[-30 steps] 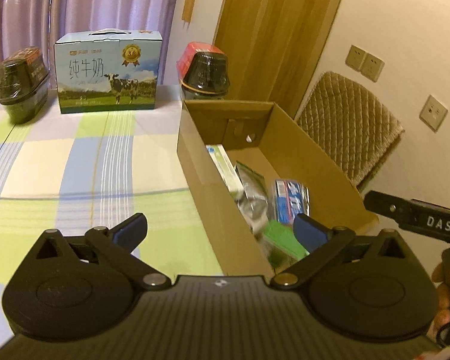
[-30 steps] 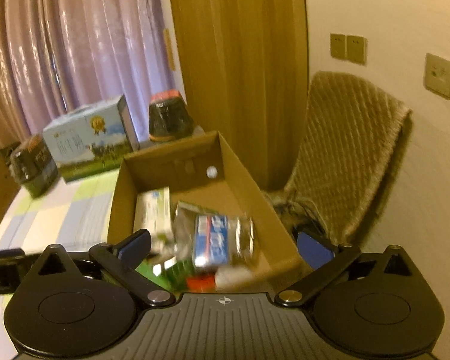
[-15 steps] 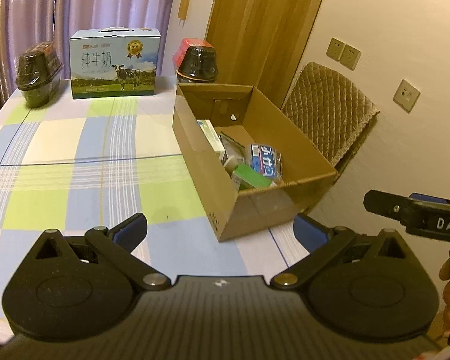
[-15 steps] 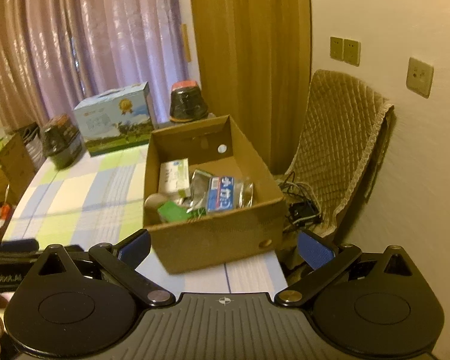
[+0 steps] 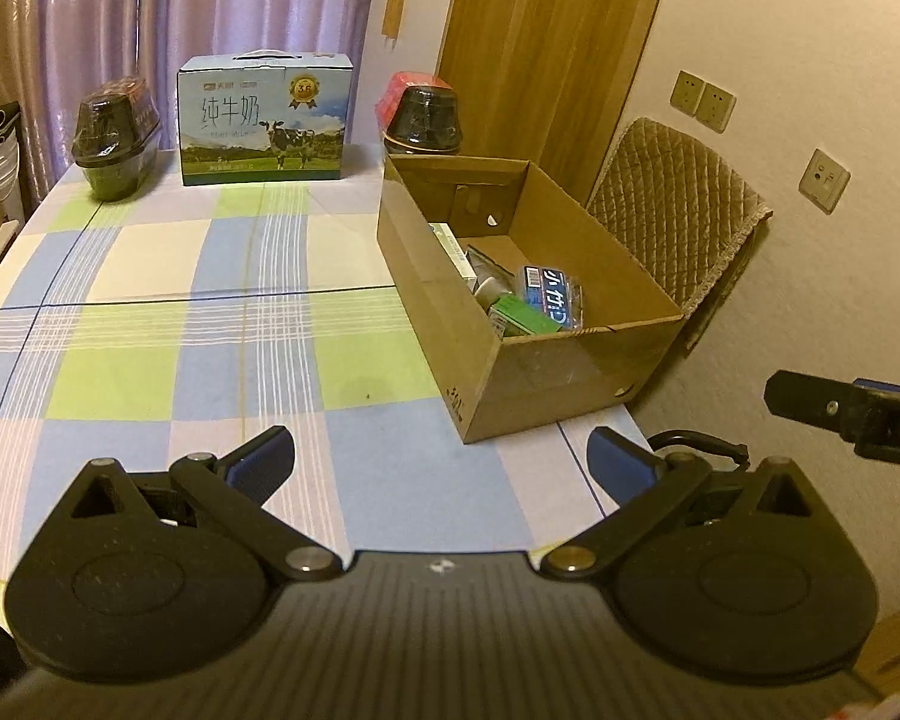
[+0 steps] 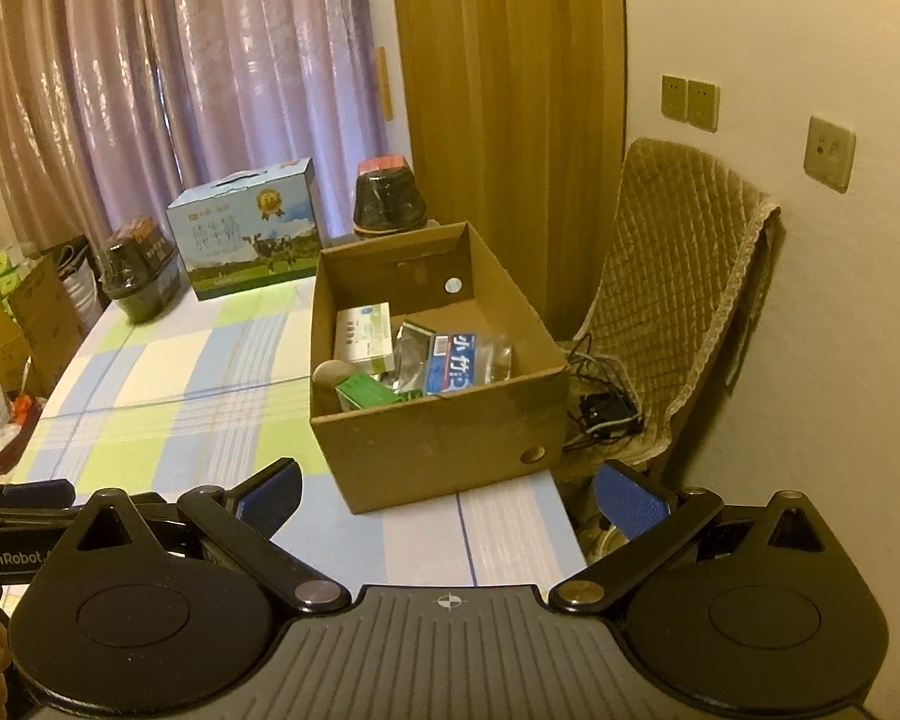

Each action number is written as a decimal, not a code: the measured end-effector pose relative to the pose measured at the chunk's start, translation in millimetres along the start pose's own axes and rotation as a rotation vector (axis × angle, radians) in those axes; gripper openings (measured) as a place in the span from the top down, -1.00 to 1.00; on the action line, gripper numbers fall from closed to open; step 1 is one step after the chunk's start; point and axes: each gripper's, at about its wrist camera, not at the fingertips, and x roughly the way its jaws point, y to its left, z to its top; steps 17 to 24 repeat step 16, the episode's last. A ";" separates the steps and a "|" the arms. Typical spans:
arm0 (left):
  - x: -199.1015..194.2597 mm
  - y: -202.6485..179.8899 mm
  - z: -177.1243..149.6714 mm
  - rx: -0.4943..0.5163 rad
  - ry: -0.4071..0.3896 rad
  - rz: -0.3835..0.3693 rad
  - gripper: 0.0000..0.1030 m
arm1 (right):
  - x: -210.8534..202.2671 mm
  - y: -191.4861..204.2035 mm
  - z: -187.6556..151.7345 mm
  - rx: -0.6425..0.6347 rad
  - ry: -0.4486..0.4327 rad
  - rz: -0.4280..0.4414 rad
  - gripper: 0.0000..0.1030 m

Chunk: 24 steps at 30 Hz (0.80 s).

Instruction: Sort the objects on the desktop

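The open cardboard box [image 5: 570, 372] sits at the table's right edge, ahead of both empty, spread grippers: left gripper [image 5: 441, 468], right gripper [image 6: 447, 495]. Inside lie a crinkly blue packet [image 6: 459, 360], green carton [image 6: 363, 390] and white box [image 6: 363, 330].

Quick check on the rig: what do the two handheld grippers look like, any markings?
Both are matte black with blue pads on the fingers, two round disc housings and a ribbed centre plate bearing a small crosshair mark. The left gripper reads "GenRobot" on its side; the right gripper shows a white "D" there.
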 end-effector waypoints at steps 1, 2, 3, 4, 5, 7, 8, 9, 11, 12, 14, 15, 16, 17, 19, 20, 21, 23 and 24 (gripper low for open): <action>-0.6 0.0 -0.2 -0.001 0.001 0.000 -0.98 | -0.2 0.5 0.2 0.000 0.001 0.002 -0.97; -1.1 0.1 -0.2 -0.002 0.001 0.000 -0.98 | -0.6 1.0 -0.1 0.001 0.000 0.006 -0.97; -1.7 -0.1 -0.5 -0.001 0.000 0.000 -0.98 | -0.7 1.7 -0.2 0.001 -0.001 0.009 -0.97; -2.2 -0.1 -0.9 0.001 0.000 -0.001 -0.98 | -0.9 2.5 -0.6 0.000 0.000 0.010 -0.97; -2.5 0.1 -1.1 0.002 0.000 0.000 -0.98 | -0.8 3.1 -0.7 -0.002 0.001 0.012 -0.97; -3.0 0.6 -1.3 0.003 -0.001 0.001 -0.98 | -0.6 5.2 -0.8 -0.004 0.000 0.015 -0.97; -3.0 0.5 -1.4 0.002 -0.002 -0.001 -0.98 | -0.2 5.8 -0.7 -0.005 -0.001 0.017 -0.97; -3.4 0.6 -1.7 0.003 -0.003 -0.004 -0.98 | -0.1 6.0 -0.6 -0.004 -0.002 0.018 -0.97; -3.6 0.5 -2.3 0.013 -0.006 0.000 -0.98 | 0.2 6.8 -0.9 -0.002 -0.007 0.018 -0.97; -3.1 0.6 -2.4 0.018 -0.006 0.000 -0.98 | 0.1 6.7 -1.0 -0.001 -0.010 0.017 -0.97; -3.5 0.8 -3.7 0.022 -0.007 -0.002 -0.98 | 0.5 7.2 -1.0 -0.001 -0.015 0.015 -0.97; -3.9 1.5 -4.3 0.018 -0.012 -0.005 -0.98 | 1.1 7.3 -1.4 -0.001 -0.015 0.013 -0.97; -4.1 1.6 -4.5 0.017 -0.015 -0.012 -0.98 | 1.9 7.1 -1.9 -0.001 -0.014 0.012 -0.97; -4.1 1.6 -4.5 0.017 -0.015 -0.012 -0.98 | 1.9 7.1 -1.9 -0.001 -0.014 0.012 -0.97; -4.1 1.6 -4.5 0.017 -0.015 -0.012 -0.98 | 1.9 7.1 -1.9 -0.001 -0.014 0.012 -0.97; -4.1 1.6 -4.5 0.017 -0.015 -0.012 -0.98 | 1.9 7.1 -1.9 -0.001 -0.014 0.012 -0.97; -4.1 1.6 -4.5 0.017 -0.015 -0.012 -0.98 | 1.9 7.1 -1.9 -0.001 -0.014 0.012 -0.97; -4.1 1.6 -4.5 0.017 -0.015 -0.012 -0.98 | 1.9 7.1 -1.9 -0.001 -0.014 0.012 -0.97; -4.1 1.6 -4.5 0.017 -0.015 -0.012 -0.98 | 1.9 7.1 -1.9 -0.001 -0.014 0.012 -0.97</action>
